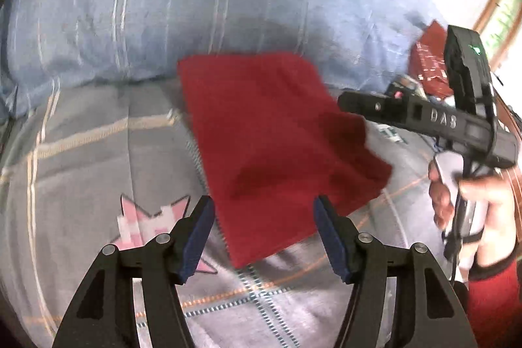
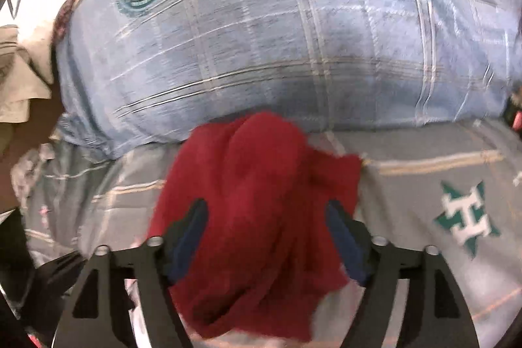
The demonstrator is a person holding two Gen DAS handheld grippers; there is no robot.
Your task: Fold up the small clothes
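A red cloth lies folded in a rough rectangle on the grey checked bedsheet. My left gripper is open, its blue-padded fingers astride the cloth's near edge, just above it. In the right wrist view the same red cloth looks bunched and rumpled. My right gripper is open with its fingers on either side of the cloth. The right gripper also shows in the left wrist view, held by a hand at the cloth's right side.
A big blue checked pillow lies right behind the cloth. A red box stands at the far right. Beige fabric lies at the left of the pillow. The sheet bears a pink star and a green star.
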